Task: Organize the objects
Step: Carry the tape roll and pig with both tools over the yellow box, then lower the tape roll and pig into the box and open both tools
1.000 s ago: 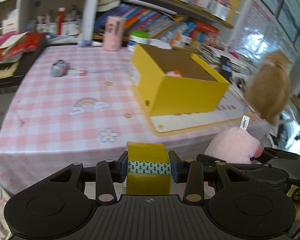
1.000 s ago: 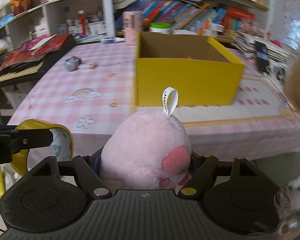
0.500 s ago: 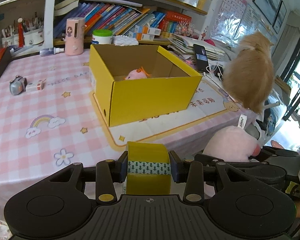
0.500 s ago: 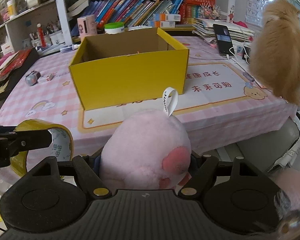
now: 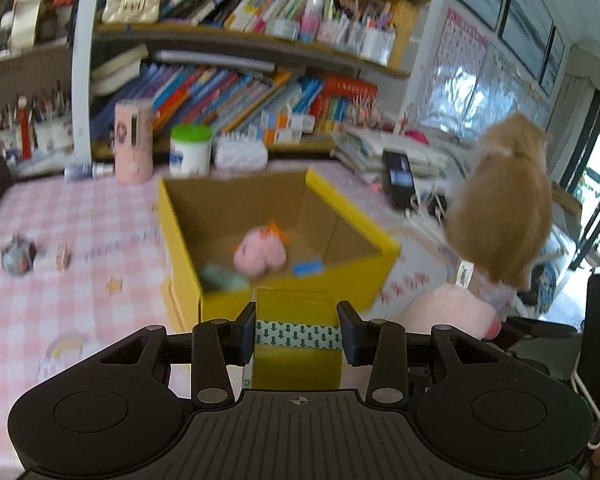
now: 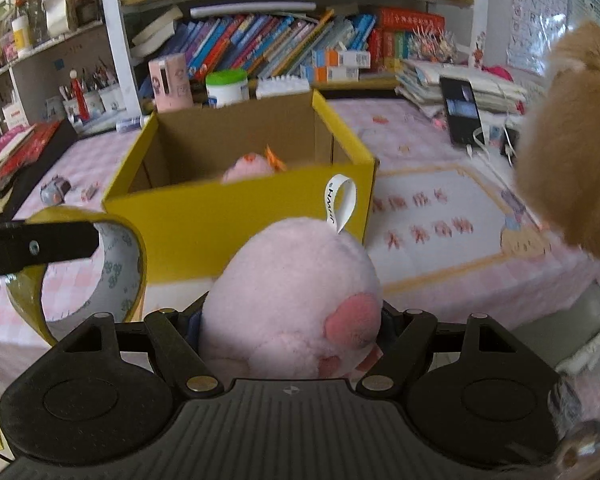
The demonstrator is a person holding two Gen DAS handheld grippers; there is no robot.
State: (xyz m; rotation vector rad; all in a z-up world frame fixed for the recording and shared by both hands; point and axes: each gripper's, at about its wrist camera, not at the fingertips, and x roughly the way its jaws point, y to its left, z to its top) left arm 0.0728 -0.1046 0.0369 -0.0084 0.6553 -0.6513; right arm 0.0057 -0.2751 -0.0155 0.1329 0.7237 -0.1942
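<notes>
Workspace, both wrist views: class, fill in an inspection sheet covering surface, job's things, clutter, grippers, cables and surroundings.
Surface: table under a pink checked cloth.
Job's things: open yellow box holding a small pink plush and blurred blue and teal items; tape roll; pink plush toy.
Clutter: small grey toy, pink cup, green-lidded tub, phone.
Grippers: left gripper shut on the tape roll; right gripper shut on the pink plush toy.
Cables: white cables by the phone.
Surroundings: bookshelves; an orange cat on the table's edge.
</notes>
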